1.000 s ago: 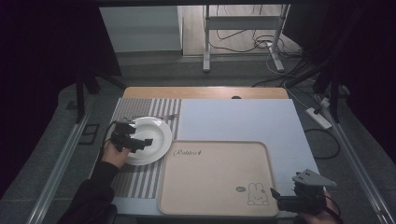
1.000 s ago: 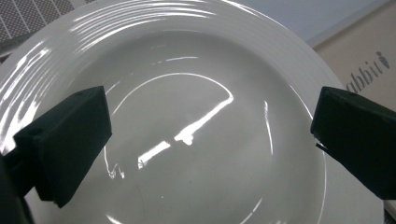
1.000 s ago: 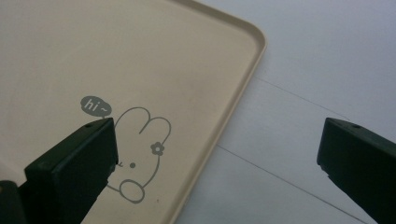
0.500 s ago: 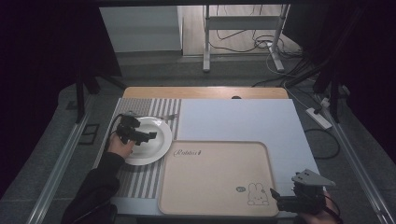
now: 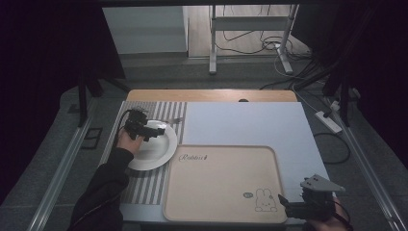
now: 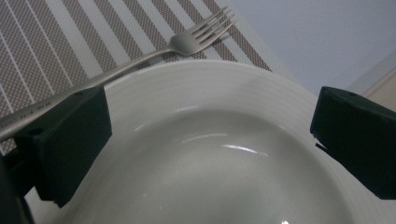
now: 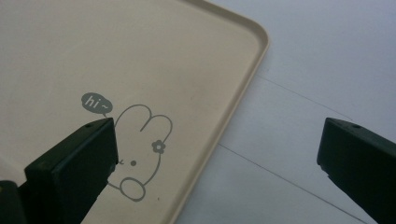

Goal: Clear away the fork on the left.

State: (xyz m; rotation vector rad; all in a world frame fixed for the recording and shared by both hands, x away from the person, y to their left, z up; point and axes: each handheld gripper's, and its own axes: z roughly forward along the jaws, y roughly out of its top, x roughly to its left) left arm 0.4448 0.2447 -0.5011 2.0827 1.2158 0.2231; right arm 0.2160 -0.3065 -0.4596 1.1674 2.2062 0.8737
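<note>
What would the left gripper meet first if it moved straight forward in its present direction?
Most likely the white plate: the open left gripper points down into its bowl. The fork lies beyond the far rim, on the striped mat. Depth is uncertain.

A glossy white glazed ceramic plate (image 6: 219, 154) lies on a woven striped cloth placemat (image 6: 60, 51), a brushed metal fork (image 6: 187, 39) at its twelve o'clock rim; the beige tray (image 7: 116, 60) looks matt plastic.

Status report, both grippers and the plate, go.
Left gripper open, jaws over round white ceramic plate. Right gripper open, idle over beige tray's corner. Steel fork lies against plate's far rim.
</note>
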